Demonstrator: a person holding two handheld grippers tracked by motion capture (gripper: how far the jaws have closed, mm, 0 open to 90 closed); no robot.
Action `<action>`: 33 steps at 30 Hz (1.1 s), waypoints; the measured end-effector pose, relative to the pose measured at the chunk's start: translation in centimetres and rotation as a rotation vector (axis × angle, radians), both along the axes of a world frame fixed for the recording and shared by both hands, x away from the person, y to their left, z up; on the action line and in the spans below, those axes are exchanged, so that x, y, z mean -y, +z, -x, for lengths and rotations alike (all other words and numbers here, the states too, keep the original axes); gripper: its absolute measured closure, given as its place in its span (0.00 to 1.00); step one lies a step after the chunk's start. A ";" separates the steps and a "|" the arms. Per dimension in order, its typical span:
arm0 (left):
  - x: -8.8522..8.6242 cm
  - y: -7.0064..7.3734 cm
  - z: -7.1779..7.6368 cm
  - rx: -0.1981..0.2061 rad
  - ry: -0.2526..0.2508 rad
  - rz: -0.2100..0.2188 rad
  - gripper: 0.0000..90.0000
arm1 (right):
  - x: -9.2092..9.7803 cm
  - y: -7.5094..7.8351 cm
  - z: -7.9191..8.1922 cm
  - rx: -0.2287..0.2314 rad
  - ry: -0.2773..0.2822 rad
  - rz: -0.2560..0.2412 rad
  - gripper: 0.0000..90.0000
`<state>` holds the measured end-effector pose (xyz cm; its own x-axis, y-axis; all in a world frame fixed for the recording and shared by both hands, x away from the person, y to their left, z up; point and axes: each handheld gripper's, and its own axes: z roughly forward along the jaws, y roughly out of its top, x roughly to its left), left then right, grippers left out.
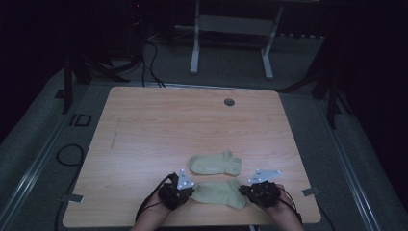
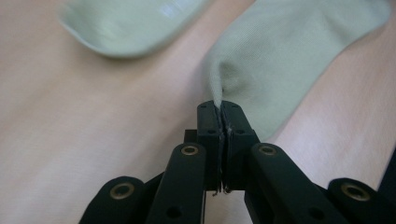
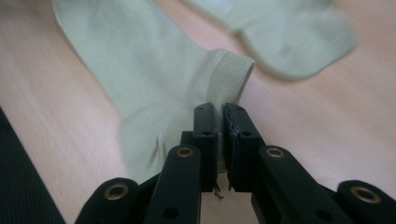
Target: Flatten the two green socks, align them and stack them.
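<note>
We held the near sock point(image 1: 219, 193) at the counter's point(image 1: 154, 125) 6 o'clock edge. Left tool point(image 1: 186, 193) sat at the sock's 9 o'clock end, jaws pinched tight on a fold of toe fabric point(image 2: 217, 93). Right tool point(image 1: 246, 190) sat at its 3 o'clock end, jaws nearly closed on the ribbed cuff point(image 3: 229, 74). Second sock point(image 1: 215, 163) lay flat just beyond, at 12 o'clock, close but apart.
</note>
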<state>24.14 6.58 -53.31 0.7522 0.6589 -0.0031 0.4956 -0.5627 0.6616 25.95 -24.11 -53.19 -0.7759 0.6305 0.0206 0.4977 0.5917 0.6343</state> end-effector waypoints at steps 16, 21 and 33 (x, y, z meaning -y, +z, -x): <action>-0.4 4.0 -6.5 0.013 0.097 0.008 0.97 | -0.8 4.6 -7.2 0.075 -0.074 -0.003 0.93; -0.1 2.2 -7.7 -0.036 0.114 0.008 0.97 | -0.9 2.8 -9.2 0.019 -0.098 0.018 0.93; 0.4 -0.6 -8.8 -0.076 0.130 -0.032 0.97 | -1.3 -0.2 -10.8 -0.038 -0.121 0.051 0.92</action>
